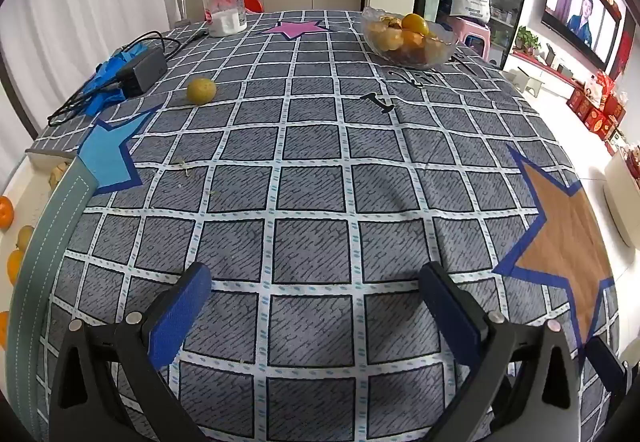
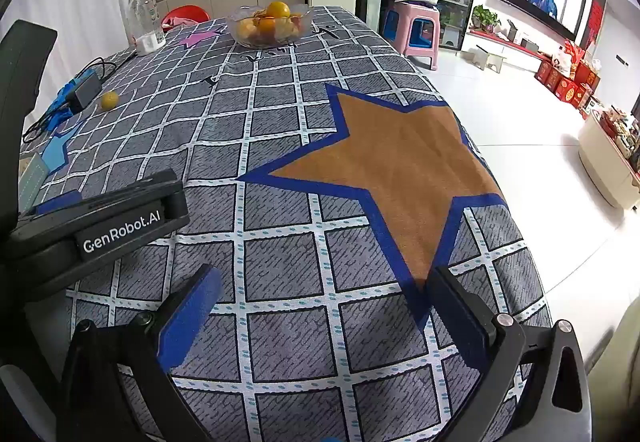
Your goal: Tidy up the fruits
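Both grippers, left gripper (image 1: 316, 306) and right gripper (image 2: 324, 312), hover wide open and empty over the tablecloth (image 1: 312, 202); glass bowl (image 1: 410, 38) holds fruit far off; loose fruit (image 1: 201, 90) lies beside the charger (image 1: 140, 72); approach low, centring the jaws on it.

cloth (image 1: 312, 202): grey squares, white grid | stars: brown (image 2: 400, 162), pink (image 1: 296, 28), blue (image 1: 110, 150) | fruit (image 1: 201, 90): yellow-green | pads (image 1: 180, 314): blue
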